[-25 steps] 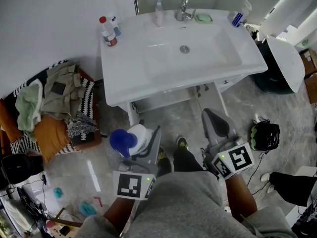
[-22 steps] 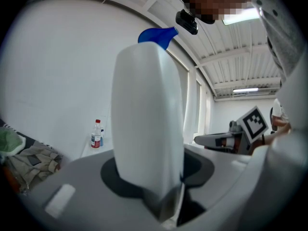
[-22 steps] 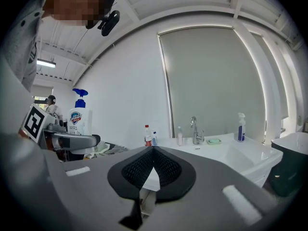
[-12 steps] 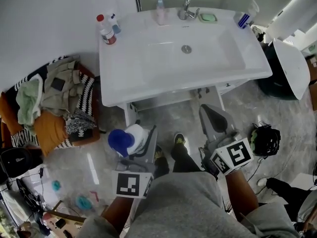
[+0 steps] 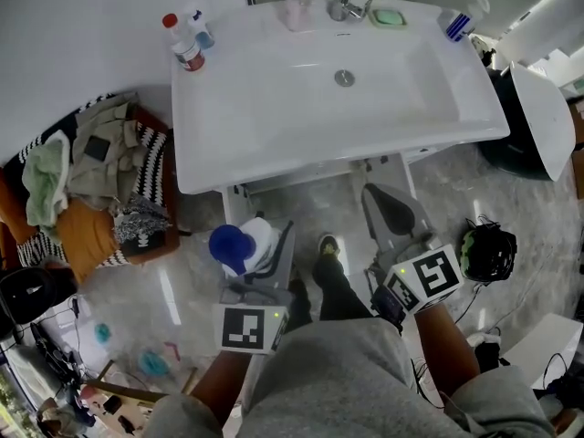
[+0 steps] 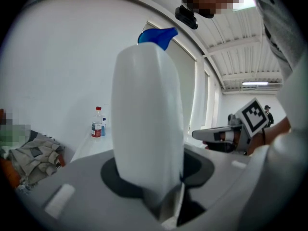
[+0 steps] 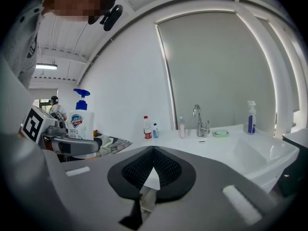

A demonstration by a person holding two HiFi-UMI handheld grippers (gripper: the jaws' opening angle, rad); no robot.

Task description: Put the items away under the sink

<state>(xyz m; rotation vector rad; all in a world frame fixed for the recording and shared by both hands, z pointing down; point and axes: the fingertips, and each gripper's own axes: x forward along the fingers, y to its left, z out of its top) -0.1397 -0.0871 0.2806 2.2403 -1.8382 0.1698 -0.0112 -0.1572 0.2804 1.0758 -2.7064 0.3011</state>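
A white sink (image 5: 274,126) stands over a marble floor. The left gripper (image 5: 272,261) is clamped on a soap bottle (image 5: 258,241), held low before the sink. The right gripper (image 5: 383,206) is closed, empty. A red-capped bottle (image 5: 182,48) and a spray bottle (image 5: 461,21) stand on top, so most seems left.

White pump bottle (image 7: 82,121), front label: "99.9%" legible under a blue-and-red shield logo; logo lettering too small to read. Red-capped bottle (image 7: 147,128): label print illegible. Left marker cube (image 5: 248,328) and right marker cube (image 5: 429,276): black-and-white square codes, no letters
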